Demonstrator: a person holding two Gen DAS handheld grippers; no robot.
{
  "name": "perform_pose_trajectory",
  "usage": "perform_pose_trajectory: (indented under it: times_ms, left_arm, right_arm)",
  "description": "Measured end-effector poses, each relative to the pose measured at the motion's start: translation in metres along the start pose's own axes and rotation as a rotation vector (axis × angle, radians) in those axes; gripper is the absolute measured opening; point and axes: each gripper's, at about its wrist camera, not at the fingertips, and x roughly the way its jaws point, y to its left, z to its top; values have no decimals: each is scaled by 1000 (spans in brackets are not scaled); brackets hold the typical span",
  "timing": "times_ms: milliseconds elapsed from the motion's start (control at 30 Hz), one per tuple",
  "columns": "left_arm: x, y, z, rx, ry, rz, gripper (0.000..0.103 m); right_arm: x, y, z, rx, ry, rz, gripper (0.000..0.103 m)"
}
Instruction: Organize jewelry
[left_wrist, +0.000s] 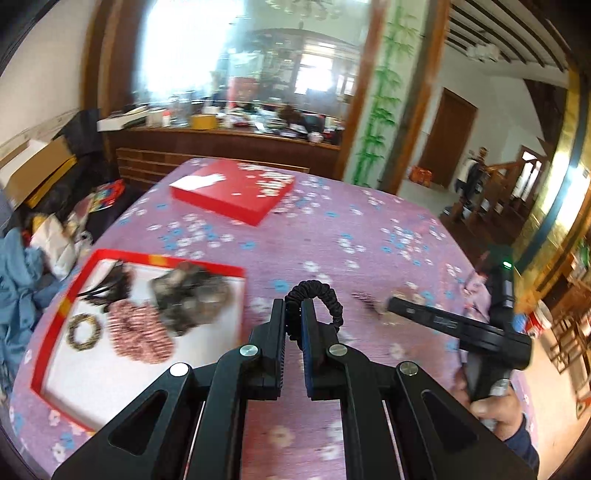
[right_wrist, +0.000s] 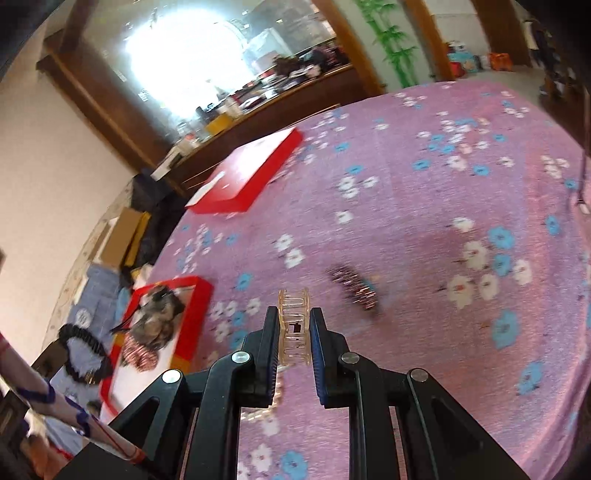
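Your left gripper (left_wrist: 294, 306) is clenched on a black scrunchie (left_wrist: 320, 300), whose loop arcs out past the fingertips toward 1 o'clock, held above the purple floral cloth (left_wrist: 332, 229). At 9 o'clock from it lies the open red box (left_wrist: 48, 325), holding a striped scrunchie (left_wrist: 138, 330), a beaded ring (left_wrist: 84, 331), a grey-brown scrunchie (left_wrist: 188, 295) and a dark item at the far corner, too blurred to name. The red lid (left_wrist: 236, 192) sits well apart at 11 o'clock. Your right gripper (right_wrist: 294, 325) is grasping a clear amber claw clip (right_wrist: 294, 328), upright between the pads. A dark sparkly clip (right_wrist: 354, 286) lies on the cloth at 1 o'clock from it, just beyond the fingertips
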Motion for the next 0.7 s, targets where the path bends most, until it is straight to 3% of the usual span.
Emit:
perform_pose_trajectory:
  times_ms: [367, 533, 700]
  left_arm:
    - [-22, 117, -17, -160, 13, 118, 7]
    - [-16, 145, -30, -188, 38, 111, 7]
    - [3, 148, -40, -207, 78, 64, 7]
  right_arm:
    - [1, 49, -21, -198, 2, 49, 17]
    - [10, 79, -32, -206, 65, 127, 18]
    - [28, 122, -49, -222, 146, 186, 18]
